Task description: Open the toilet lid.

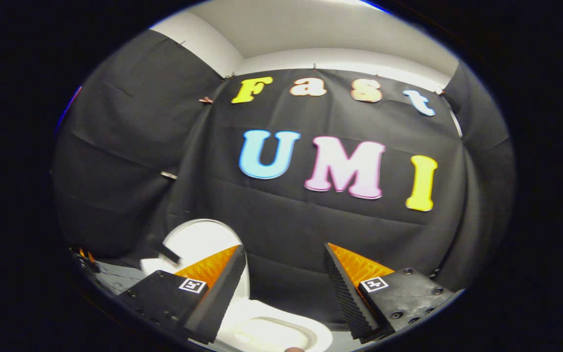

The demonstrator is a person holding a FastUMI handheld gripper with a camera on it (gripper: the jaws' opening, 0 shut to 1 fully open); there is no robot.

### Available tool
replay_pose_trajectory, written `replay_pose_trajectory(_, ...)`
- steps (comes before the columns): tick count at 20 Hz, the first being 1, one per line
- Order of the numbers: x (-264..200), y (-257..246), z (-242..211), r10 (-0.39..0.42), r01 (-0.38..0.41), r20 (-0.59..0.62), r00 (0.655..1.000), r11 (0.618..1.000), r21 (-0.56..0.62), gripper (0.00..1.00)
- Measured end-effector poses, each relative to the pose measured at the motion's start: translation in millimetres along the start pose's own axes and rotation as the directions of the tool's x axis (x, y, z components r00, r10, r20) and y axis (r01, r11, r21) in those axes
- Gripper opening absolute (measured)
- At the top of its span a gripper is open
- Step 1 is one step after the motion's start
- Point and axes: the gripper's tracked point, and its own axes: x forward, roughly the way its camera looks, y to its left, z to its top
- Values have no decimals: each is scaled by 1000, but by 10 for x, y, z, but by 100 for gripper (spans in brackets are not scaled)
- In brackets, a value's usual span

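The claw [284, 274] was spread wide, its two fingers well apart and pinching nothing, with only the black cloth wall [130, 161] showing through the gap between them. The white toilet [271, 332] sat low, beneath and between the fingers, its bowl rim curving across under the tips. The toilet lid [198, 242] stood raised and upright against the cloth, just behind the left finger, which covered part of its lower edge. A small dark piece [166, 253] lay across the lid's left side; I could not tell what it was.
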Motion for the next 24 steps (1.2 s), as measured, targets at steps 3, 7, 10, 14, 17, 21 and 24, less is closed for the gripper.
replay_pose_trajectory(3, -176, -745, -117, -131, 131, 4, 991, 991, 1, 99)
replay_pose_trajectory(7, -388, -1408, -444, -234, 234, -40, 971, 972, -4, 99)
replay_pose_trajectory(10, -644, -1638, -665, -273, 273, -56, 960, 962, -13, 99)
replay_pose_trajectory(14, -898, -1668, -1059, -286, 281, -101, 953, 958, -64, 99)
replay_pose_trajectory(17, -1013, -1620, -1189, -264, 263, -118, 957, 964, -22, 99)
replay_pose_trajectory(21, -1047, -1525, -1251, -243, 248, -104, 964, 968, 35, 99)
replay_pose_trajectory(24, -1060, -1346, -1353, -184, 194, -123, 975, 977, 82, 99)
